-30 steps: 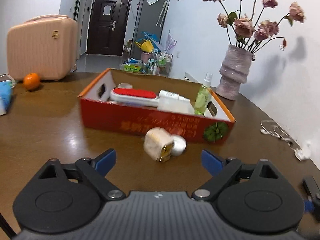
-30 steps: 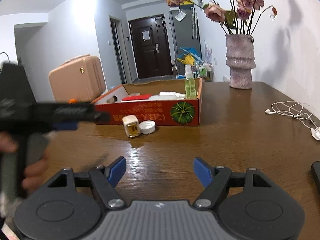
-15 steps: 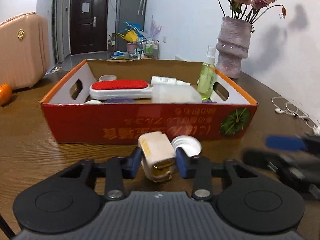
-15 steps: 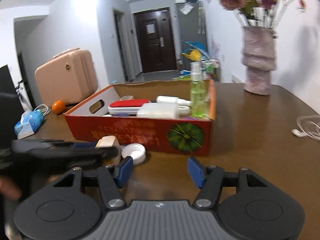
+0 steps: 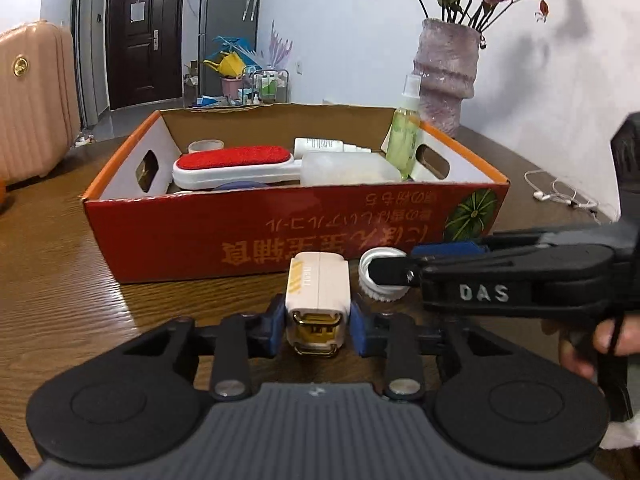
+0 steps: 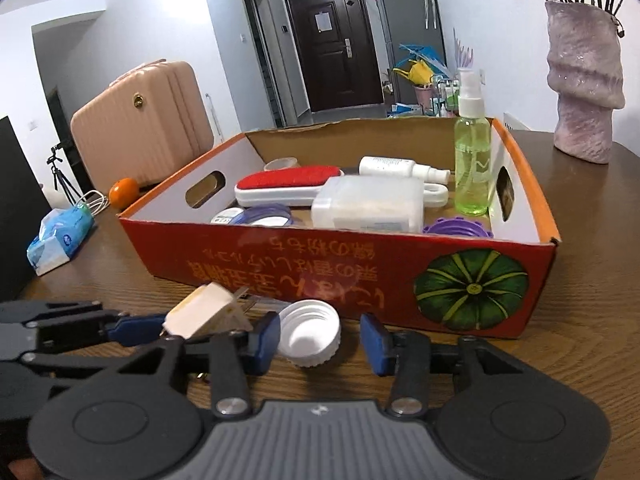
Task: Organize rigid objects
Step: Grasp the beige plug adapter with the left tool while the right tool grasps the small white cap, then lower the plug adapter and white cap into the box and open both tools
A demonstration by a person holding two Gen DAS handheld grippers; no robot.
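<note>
My left gripper (image 5: 317, 330) is shut on a cream plug adapter (image 5: 318, 290) in front of the red cardboard box (image 5: 248, 236); the adapter also shows in the right wrist view (image 6: 208, 314). My right gripper (image 6: 316, 342) is open around a white bottle cap (image 6: 310, 332) on the table, its pads apart from the cap. The cap shows in the left wrist view (image 5: 380, 276), partly behind the right gripper's finger. The box (image 6: 320, 272) holds a red lint brush (image 6: 288, 184), a clear case (image 6: 368, 204), a green spray bottle (image 6: 472, 160) and lids.
A purple vase (image 6: 584, 88) stands right of the box. A pink suitcase (image 6: 140, 120), an orange (image 6: 124, 192) and a tissue pack (image 6: 60, 240) lie at the left. White earphones (image 5: 560, 196) lie at the far right.
My left gripper closed on the plug adapter. My right gripper moved forward and now straddles the white cap.
</note>
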